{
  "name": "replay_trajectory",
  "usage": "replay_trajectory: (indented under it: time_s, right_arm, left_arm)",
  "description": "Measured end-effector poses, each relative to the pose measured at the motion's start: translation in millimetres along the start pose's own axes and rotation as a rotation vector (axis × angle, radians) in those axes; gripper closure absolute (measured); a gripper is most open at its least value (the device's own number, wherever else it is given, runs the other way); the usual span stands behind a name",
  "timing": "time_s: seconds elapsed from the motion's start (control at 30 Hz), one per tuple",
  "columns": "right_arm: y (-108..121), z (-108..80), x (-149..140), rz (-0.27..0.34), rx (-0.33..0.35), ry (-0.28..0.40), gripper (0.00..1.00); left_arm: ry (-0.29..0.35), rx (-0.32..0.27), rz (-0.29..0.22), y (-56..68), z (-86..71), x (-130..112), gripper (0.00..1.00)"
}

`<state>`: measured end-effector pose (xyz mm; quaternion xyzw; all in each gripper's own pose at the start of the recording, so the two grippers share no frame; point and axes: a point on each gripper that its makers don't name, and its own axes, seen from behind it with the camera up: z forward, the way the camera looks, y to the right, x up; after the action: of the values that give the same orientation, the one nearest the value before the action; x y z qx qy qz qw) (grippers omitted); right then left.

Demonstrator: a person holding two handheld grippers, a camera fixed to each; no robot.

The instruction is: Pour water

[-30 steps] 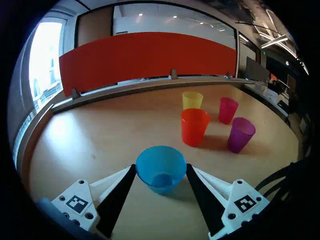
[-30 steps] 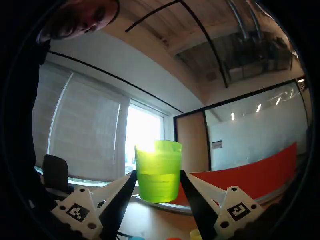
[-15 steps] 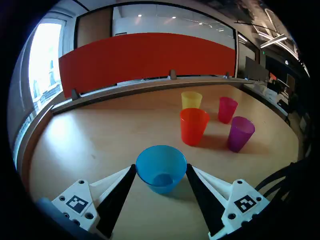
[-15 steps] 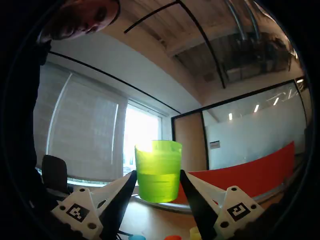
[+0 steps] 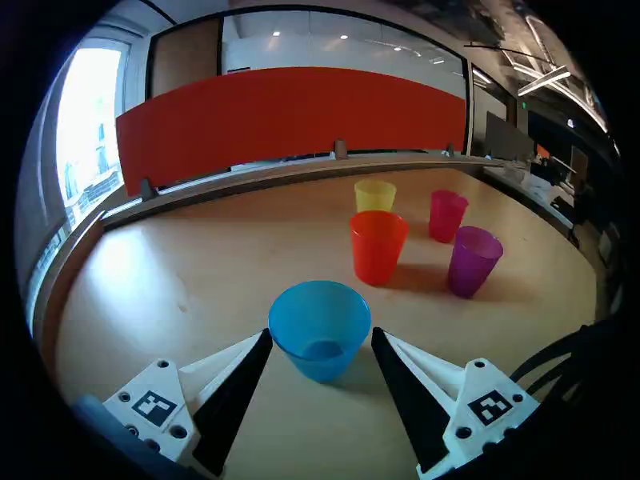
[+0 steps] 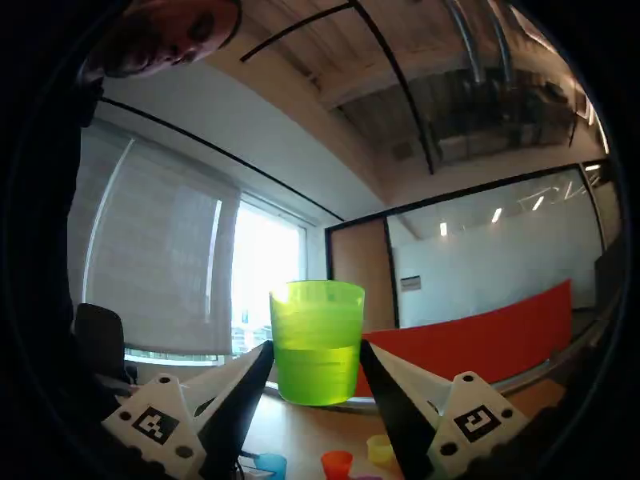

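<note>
A blue cup (image 5: 320, 330) stands on the wooden table (image 5: 200, 264) between the fingers of my left gripper (image 5: 321, 334). The jaws flank its sides closely and look open around it. My right gripper (image 6: 317, 346) is shut on a green translucent cup (image 6: 317, 340), held upright high above the table. Liquid fills that cup to about half. Far below in the right gripper view, the blue cup (image 6: 271, 465) appears small on the table.
Beyond the blue cup stand an orange cup (image 5: 378, 246), a yellow cup (image 5: 374, 194), a pink cup (image 5: 446, 214) and a purple cup (image 5: 473, 261). A red partition (image 5: 288, 116) lines the table's far edge. A person's head (image 6: 160, 36) is above the right gripper.
The left gripper view shifted slightly, so the blue cup sits a little higher between the fingers. The right gripper turned with the green cup; more of the table and small cups came into view.
</note>
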<state>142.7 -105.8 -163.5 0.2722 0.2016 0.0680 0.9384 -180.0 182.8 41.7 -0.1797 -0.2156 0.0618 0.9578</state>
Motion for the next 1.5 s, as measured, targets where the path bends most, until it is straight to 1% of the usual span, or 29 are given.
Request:
replay_trajectory:
  time_s: [0.17,0.37,0.47,0.67,0.77,0.87,0.97,1.17,1.33,1.5]
  right_arm:
    - [3.2,-19.0,-2.9,-0.007,-0.031,-0.010,0.19]
    - [5.4,-31.5,-1.4,-0.010,-0.052,-0.006,0.19]
    - [5.7,-34.4,0.5,-0.012,-0.055,-0.006,0.19]
    - [6.6,-39.0,2.6,-0.013,-0.059,-0.005,0.19]
    - [6.9,-40.1,3.5,-0.014,-0.061,-0.004,0.19]
    - [7.3,-41.5,4.0,-0.017,-0.062,-0.005,0.20]
    - [7.9,-44.2,3.5,-0.020,-0.065,-0.006,0.19]
    - [7.8,-54.0,-0.3,-0.027,-0.075,-0.012,0.19]
    - [7.9,-66.4,-6.6,-0.027,-0.096,-0.014,0.19]
    - [7.6,-82.0,-16.2,-0.031,-0.122,-0.021,0.19]
  left_arm:
    - [0.015,0.002,-0.004,2.1,-3.6,2.0,0.08]
    - [0.021,0.001,-0.011,4.2,-5.1,6.5,0.08]
    - [0.042,0.033,-0.005,-2.4,-6.7,12.6,0.08]
    - [0.065,0.070,-0.012,-11.1,-15.5,21.1,0.08]
    - [0.076,0.079,-0.026,-11.3,-23.2,22.6,0.08]
    - [0.098,0.068,-0.041,-5.1,-34.8,26.8,0.08]
    - [0.118,0.045,-0.046,5.7,-46.3,31.1,0.08]
    - [0.144,0.001,-0.035,25.7,-63.4,38.7,0.08]
    - [0.172,-0.036,-0.030,38.8,-70.5,48.8,0.08]
    - [0.201,-0.076,-0.018,53.7,-74.2,60.7,0.08]
